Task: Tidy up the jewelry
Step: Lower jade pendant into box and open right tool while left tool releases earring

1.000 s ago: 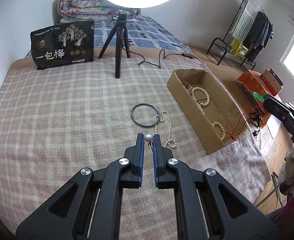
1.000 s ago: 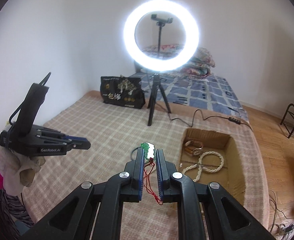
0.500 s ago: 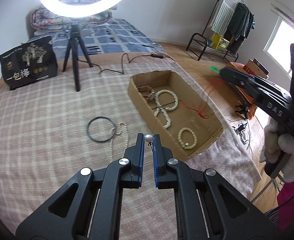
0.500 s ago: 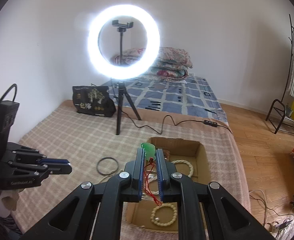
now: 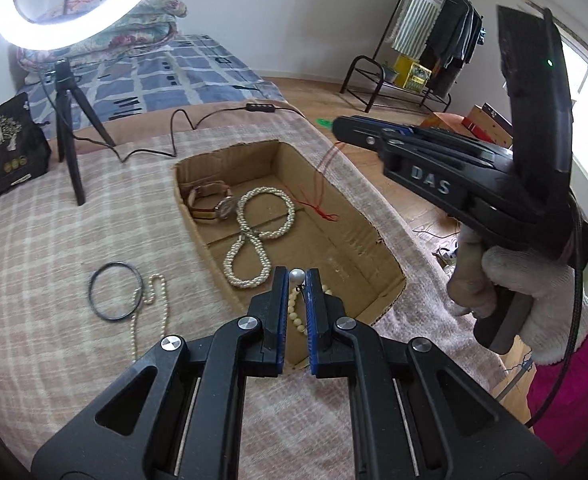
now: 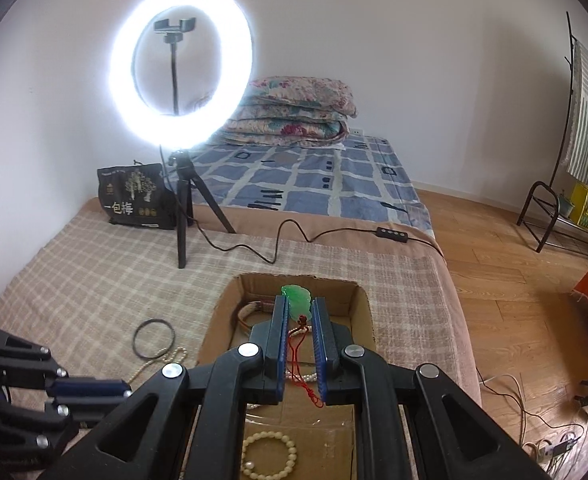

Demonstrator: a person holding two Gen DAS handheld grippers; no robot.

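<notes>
Two pieces being carried to the box

A pearl (image 5: 296, 276) is being pinched in the left claw (image 5: 296, 280), a green pendant (image 6: 299, 301) in the right claw (image 6: 299, 308); both are being held over the box (image 5: 378, 236) for dropping in.

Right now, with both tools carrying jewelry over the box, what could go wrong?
1. The left tool pinches only the pearl at its very tip, so it may slip and fall outside the cardboard box.
2. The red cord under the green pendant in the right tool may tangle with the pearl necklace already in the box.
</notes>
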